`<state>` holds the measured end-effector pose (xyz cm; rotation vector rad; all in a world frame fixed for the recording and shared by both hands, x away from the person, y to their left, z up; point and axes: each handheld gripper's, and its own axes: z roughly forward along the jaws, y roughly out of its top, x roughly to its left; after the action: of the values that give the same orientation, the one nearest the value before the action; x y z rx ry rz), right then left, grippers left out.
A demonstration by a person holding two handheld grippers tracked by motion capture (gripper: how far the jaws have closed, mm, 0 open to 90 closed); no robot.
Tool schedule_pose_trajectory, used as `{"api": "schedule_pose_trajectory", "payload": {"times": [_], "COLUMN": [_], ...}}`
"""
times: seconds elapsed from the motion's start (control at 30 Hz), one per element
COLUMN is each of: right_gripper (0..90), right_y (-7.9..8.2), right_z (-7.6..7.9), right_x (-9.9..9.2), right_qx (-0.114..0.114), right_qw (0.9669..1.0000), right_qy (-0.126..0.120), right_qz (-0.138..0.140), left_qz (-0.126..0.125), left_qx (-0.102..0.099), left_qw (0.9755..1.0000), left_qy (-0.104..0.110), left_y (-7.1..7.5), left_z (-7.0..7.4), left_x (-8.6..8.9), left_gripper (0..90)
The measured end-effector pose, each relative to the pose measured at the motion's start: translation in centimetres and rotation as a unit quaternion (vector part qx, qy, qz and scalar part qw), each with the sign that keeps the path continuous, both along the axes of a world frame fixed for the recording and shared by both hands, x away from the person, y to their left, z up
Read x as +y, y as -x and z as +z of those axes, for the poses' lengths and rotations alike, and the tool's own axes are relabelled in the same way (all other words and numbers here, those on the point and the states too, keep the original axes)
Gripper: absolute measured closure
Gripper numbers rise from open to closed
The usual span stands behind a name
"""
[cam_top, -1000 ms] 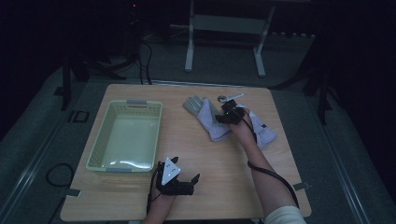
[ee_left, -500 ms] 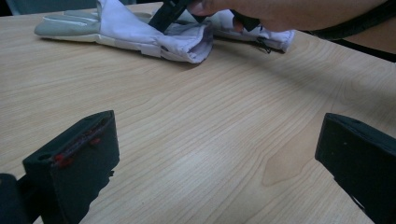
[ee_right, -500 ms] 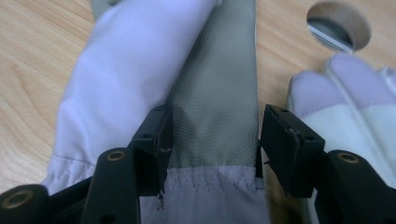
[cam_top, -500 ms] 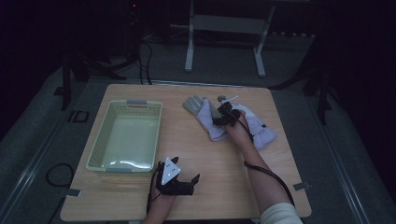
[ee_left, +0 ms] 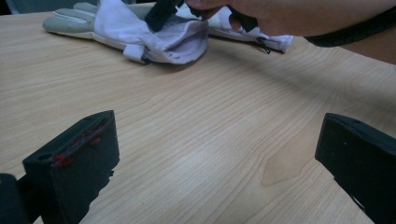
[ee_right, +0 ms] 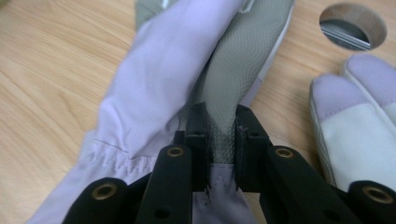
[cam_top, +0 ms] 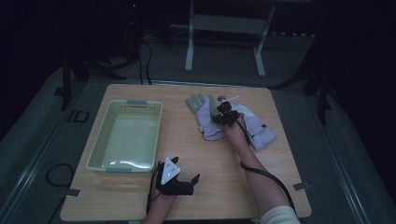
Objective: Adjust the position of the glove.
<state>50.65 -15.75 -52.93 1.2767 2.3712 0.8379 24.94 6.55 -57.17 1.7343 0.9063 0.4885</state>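
Glove point(ee_right: 196, 79), lavender fabric with a grey textured palm, lies on the wooden table point(cam_top: 205, 158) at its far side, and the right gripper point(ee_right: 219, 140) has it pinched: the jaws have just been closing and now press from both sides on a raised fold of the grey, honeycomb-patterned material. In the right gripper view the fold stands up between the two black jaws like a ridge, while the smooth lavender back of the glove falls away to the left of the jaws, with a stitched seam near the cuff. How much of the fold runs down between the pads is hidden by the jaws themselves.

Just to the right of these jaws lies a second glove point(ee_right: 355, 126), of the same lavender with a pale patch on its fingers; its lower part is cut off by the frame edge. Beyond it a round hole point(ee_right: 353, 25) in the tabletop shows a metal rail beneath.

From the high view the right gripper point(cam_top: 224, 113) sits on the pair of gloves, hard to make out in the dim light.

Well apart, near the table's near edge, the left gripper point(cam_top: 180, 179) holds nothing, its jaws spread wide over bare wood grain.

Beside it to the left stands a pale green plastic basket point(cam_top: 100, 144), rectangular with perforated walls, with nothing in it.
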Motion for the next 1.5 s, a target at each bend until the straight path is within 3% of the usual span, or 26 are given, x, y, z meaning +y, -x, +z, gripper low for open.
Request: {"api": "schedule_pose_trajectory", "payload": {"times": [0.37,0.47,0.57,0.63,0.67,0.73,0.83,1.03,1.07,1.17,1.2,1.33,1.5], "right_gripper": [79.1,79.1,79.2,79.2,79.2,79.2,79.1,79.1,79.1,79.0,79.0,78.9,78.1], "right_y": [2.6,4.2,6.1,6.6,7.9,9.0,10.6,13.6,14.4,15.5,15.8,16.2,15.9], "right_z": [3.8,4.7,5.5,5.7,6.4,6.8,7.1,6.3,5.6,4.5,4.0,2.0,-0.5], "right_x": [0.3,0.0,-0.5,-0.7,-1.2,-1.5,-2.2,-2.3,-2.1,-1.9,-1.5,-0.8,-0.3], "right_qx": [-0.023,-0.027,-0.038,-0.041,-0.052,-0.062,-0.064,-0.068,-0.059,-0.058,-0.064,-0.058,-0.030], "right_qw": [0.9974,0.9951,0.9931,0.9928,0.9912,0.9912,0.9883,0.9867,0.9861,0.9831,0.9842,0.9845,0.9859], "right_qy": [-0.066,-0.094,-0.105,-0.106,-0.110,-0.101,-0.113,-0.116,-0.126,-0.140,-0.128,-0.119,-0.107], "right_qz": [-0.019,-0.018,-0.033,-0.037,-0.052,-0.060,-0.079,-0.091,-0.091,-0.102,-0.104,-0.115,-0.125], "left_qz": [0.000,-0.003,-0.002,-0.001,-0.001,-0.001,-0.001,-0.001,-0.001,-0.002,-0.002,-0.002,-0.002], "left_qx": [0.001,0.003,0.002,0.000,-0.001,-0.001,-0.001,-0.003,-0.004,-0.006,-0.005,-0.005,-0.005], "left_qw": [1.0000,1.0000,1.0000,1.0000,1.0000,1.0000,1.0000,1.0000,1.0000,1.0000,1.0000,1.0000,1.0000], "left_qy": [0.000,0.004,0.002,0.000,0.000,-0.002,-0.001,0.000,-0.001,-0.003,-0.003,-0.003,-0.003], "left_y": [0.0,0.0,0.0,0.0,0.0,0.1,0.0,0.1,0.1,0.1,0.1,0.1,0.1], "left_z": [0.0,0.0,0.0,0.0,0.0,0.0,0.0,0.0,0.0,0.0,0.0,0.0,0.0], "left_x": [0.0,0.1,0.1,0.0,0.0,0.0,0.0,0.0,0.0,0.0,0.0,0.0,0.0], "left_gripper": [0.0,0.0,0.0,0.0,0.0,0.0,0.0,0.0,0.0,0.0,0.0,0.0,0.0]}}
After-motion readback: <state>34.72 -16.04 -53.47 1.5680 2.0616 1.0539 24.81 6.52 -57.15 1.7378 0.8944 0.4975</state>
